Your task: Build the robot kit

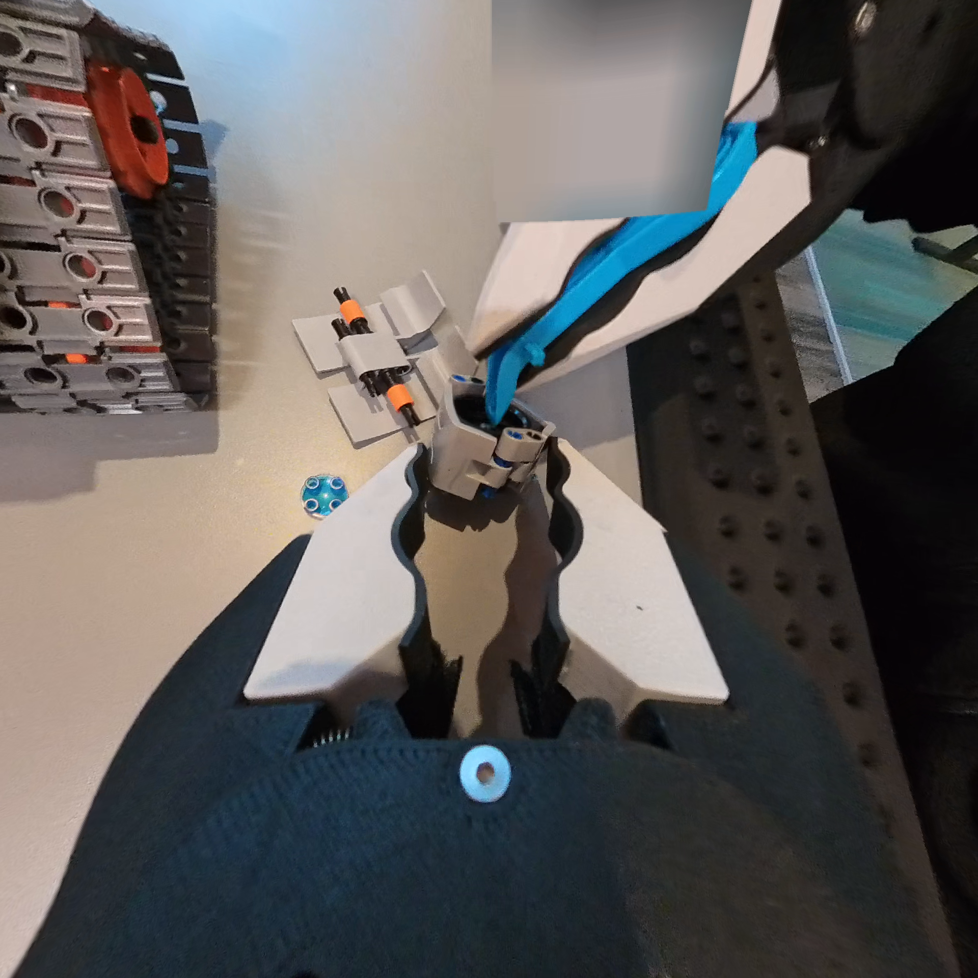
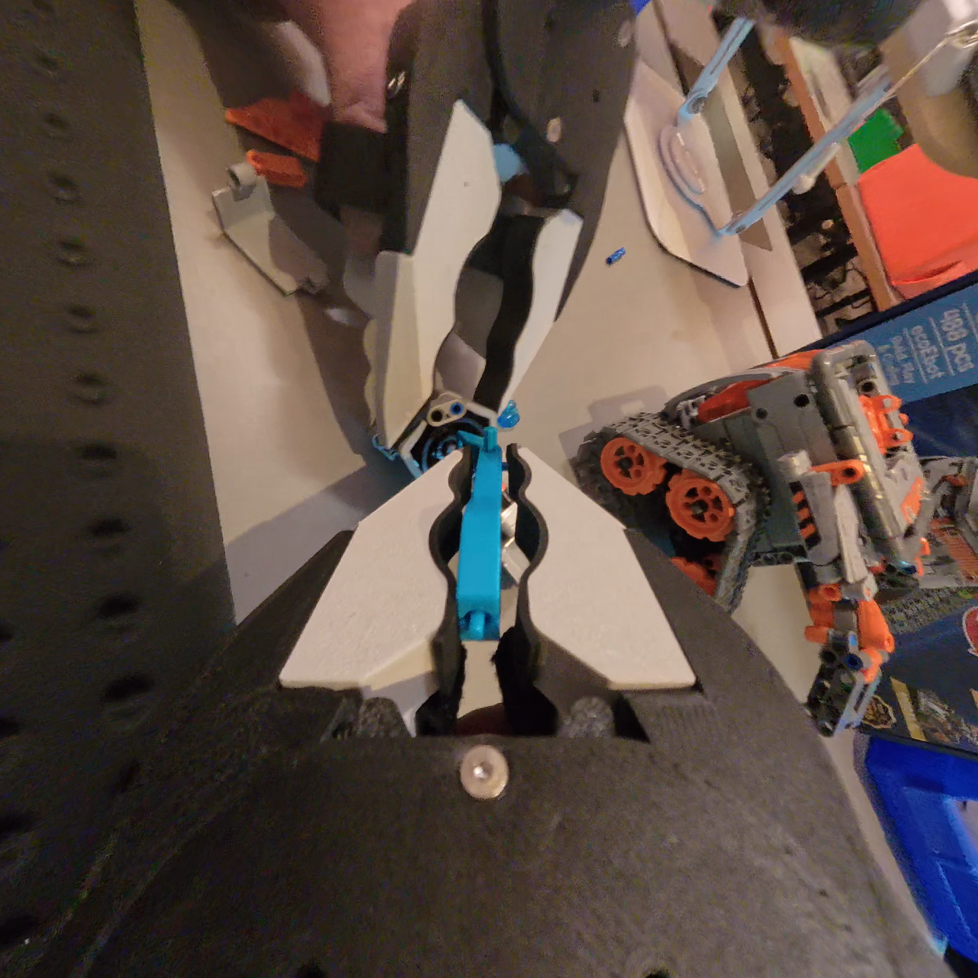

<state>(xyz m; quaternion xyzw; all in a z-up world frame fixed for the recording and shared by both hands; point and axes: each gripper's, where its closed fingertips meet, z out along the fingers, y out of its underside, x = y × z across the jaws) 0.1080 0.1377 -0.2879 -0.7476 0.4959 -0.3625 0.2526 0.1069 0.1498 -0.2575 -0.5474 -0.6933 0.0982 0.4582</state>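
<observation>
L tongs: your left gripper point(image 1: 489, 465) is pinching a small grey block assy point(image 1: 487, 450) at the fingertips, open socket end facing up and away from you.
R tongs: your right gripper point(image 2: 489, 465) is clamped on a blue pry tool point(image 2: 479, 534), held lengthwise between the fingers, tip poking out front.
Key relation: tool's long axis runs straight along your R fingers and its tip is inside the dark round socket of the grey block, so the two grippers meet nose to nose, R coming in from above-right in the left wrist view.
Contact: tip touches the socket; how deep, can't tell.
Just beside: grey panel cluster w/ orange-and-black pins point(image 1: 373, 360) lies on the table point(image 1: 317, 159) just beyond the block; a small blue round stud piece point(image 1: 324, 495) sits left of your L fingertips.
Further out: tracked vehicle model w/ orange wheels point(image 2: 741, 476) stands right of your R gripper, well apart; a blue printed box point(image 2: 942, 349) behind it.
Far L side: loose grey hinged panel point(image 2: 259, 233) and orange bits on the table.
</observation>
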